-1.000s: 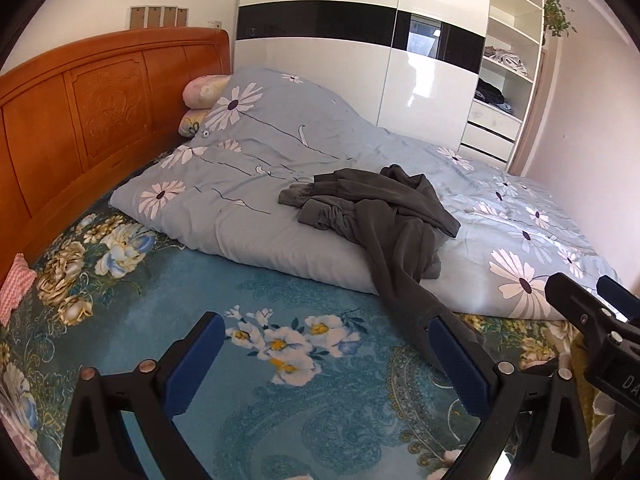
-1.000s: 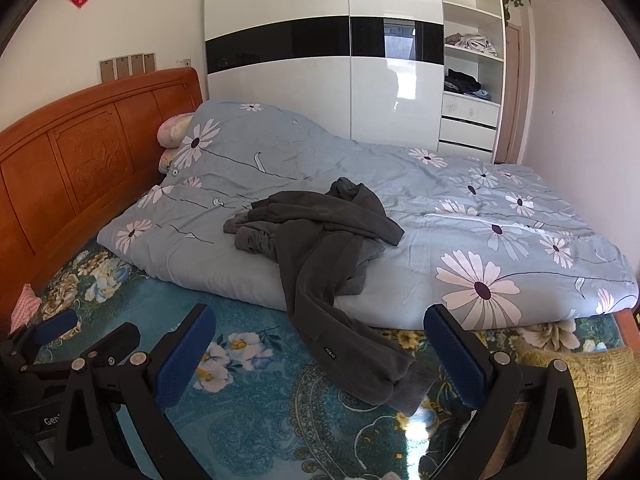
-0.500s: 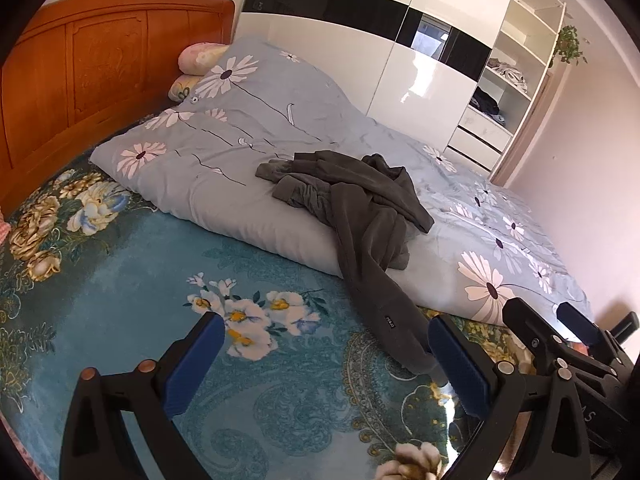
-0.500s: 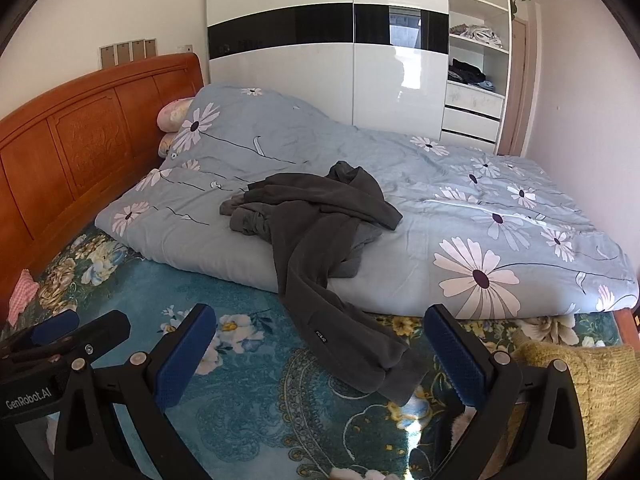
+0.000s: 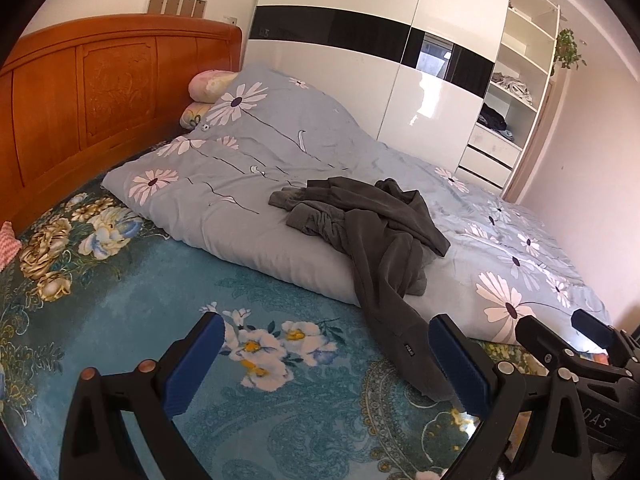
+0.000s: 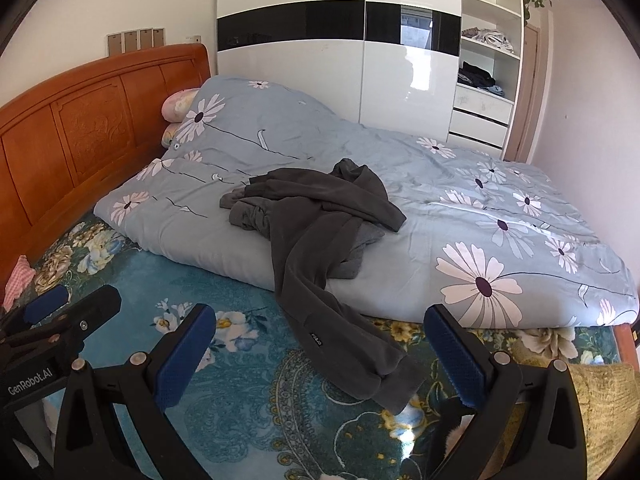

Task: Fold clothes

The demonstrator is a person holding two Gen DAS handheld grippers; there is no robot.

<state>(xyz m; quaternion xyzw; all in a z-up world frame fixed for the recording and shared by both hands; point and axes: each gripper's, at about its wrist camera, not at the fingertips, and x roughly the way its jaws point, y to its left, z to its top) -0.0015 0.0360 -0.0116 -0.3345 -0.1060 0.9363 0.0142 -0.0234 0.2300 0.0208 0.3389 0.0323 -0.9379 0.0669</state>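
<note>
A dark grey garment [image 5: 372, 232] lies crumpled on a grey-blue flowered duvet [image 5: 240, 184], with one part trailing down onto the teal flowered bedsheet [image 5: 280, 412]. It also shows in the right wrist view [image 6: 312, 232], its trailing end reaching near the front [image 6: 360, 364]. My left gripper [image 5: 324, 364] is open and empty, hovering over the sheet just left of the trailing end. My right gripper [image 6: 320, 356] is open and empty, with the trailing end between its fingers' line of sight. Each gripper shows in the other's view, the right [image 5: 576, 344] and the left [image 6: 56, 316].
A wooden headboard [image 5: 80, 92] stands at the left with pillows [image 5: 208, 84] beside it. A white and black wardrobe [image 5: 360, 60] with open shelves [image 5: 508, 92] stands behind the bed. A pink checked cloth [image 5: 8, 244] lies at the far left. A yellowish knitted item [image 6: 600, 400] lies at the right.
Both grippers have stayed open. The left wrist view has swung back and risen, showing more headboard. The right gripper has come slightly closer to the garment's trailing end. The garment has not moved.
</note>
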